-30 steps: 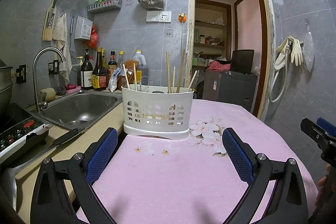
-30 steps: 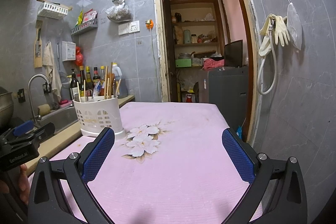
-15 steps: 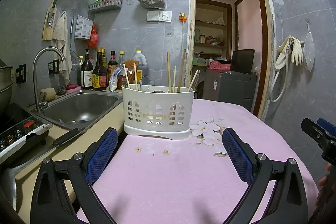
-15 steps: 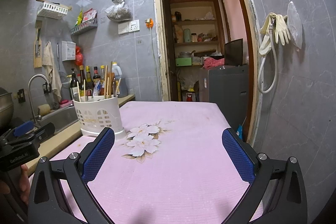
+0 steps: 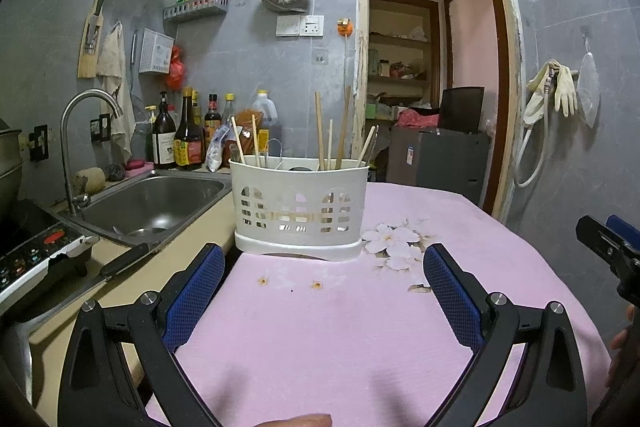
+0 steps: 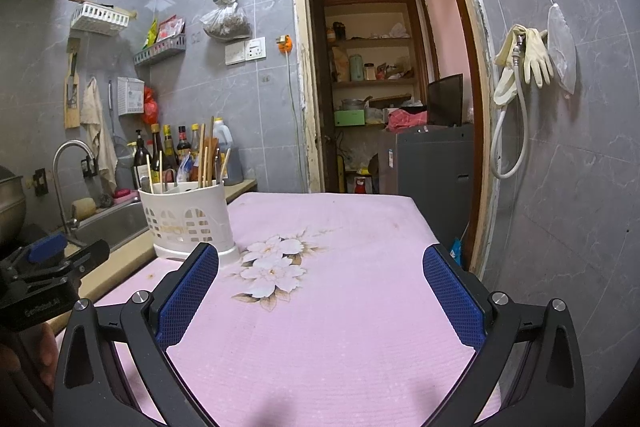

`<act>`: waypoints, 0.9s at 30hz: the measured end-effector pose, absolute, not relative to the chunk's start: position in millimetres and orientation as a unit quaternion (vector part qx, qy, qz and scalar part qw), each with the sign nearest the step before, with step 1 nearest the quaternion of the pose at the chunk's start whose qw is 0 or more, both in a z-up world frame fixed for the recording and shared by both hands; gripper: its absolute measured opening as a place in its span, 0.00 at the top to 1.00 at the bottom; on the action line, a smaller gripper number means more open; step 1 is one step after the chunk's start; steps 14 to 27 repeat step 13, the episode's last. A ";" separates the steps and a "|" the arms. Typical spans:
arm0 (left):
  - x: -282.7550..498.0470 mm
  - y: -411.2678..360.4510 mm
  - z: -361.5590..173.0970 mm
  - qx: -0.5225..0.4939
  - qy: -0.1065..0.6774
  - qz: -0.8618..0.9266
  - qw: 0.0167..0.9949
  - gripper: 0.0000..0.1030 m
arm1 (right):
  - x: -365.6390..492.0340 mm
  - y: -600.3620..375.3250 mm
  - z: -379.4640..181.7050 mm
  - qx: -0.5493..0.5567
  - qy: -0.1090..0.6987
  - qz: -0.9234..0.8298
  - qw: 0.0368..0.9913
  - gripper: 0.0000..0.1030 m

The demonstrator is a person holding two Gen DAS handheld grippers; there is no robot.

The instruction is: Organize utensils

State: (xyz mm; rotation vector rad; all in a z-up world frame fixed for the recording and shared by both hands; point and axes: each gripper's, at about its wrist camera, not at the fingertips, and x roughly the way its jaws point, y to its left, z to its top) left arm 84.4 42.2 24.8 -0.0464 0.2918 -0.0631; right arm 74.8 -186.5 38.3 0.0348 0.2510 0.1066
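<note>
Both tongs [image 5: 323, 285] [image 6: 320, 285] spread, empty, facing white caddy [image 5: 301, 207].

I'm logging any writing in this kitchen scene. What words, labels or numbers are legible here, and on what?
"GenRobot.AI", roughly: pale print on the black body of the left gripper, small and partly blurred, so the reading is uncertain.
Sauce bottles by the sink: labels too small to read.
Sticker on the grey cabinet: unreadable.
Cooker panel: markings blurred.
White utensil basket: no writing.
</note>
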 end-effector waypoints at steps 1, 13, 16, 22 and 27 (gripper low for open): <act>84.4 41.8 24.7 -0.021 0.145 -0.031 0.989 0.05 | 75.2 -186.5 38.1 0.018 0.125 0.053 0.991 0.00; 86.6 43.7 23.7 -0.019 0.147 -0.033 0.988 0.05 | 75.8 -184.2 36.3 0.018 0.128 0.053 0.990 0.00; 86.6 43.7 23.7 -0.019 0.147 -0.033 0.988 0.05 | 75.8 -184.2 36.3 0.018 0.128 0.053 0.990 0.00; 86.6 43.7 23.7 -0.019 0.147 -0.033 0.988 0.05 | 75.8 -184.2 36.3 0.018 0.128 0.053 0.990 0.00; 86.6 43.7 23.7 -0.019 0.147 -0.033 0.988 0.05 | 75.8 -184.2 36.3 0.018 0.128 0.053 0.990 0.00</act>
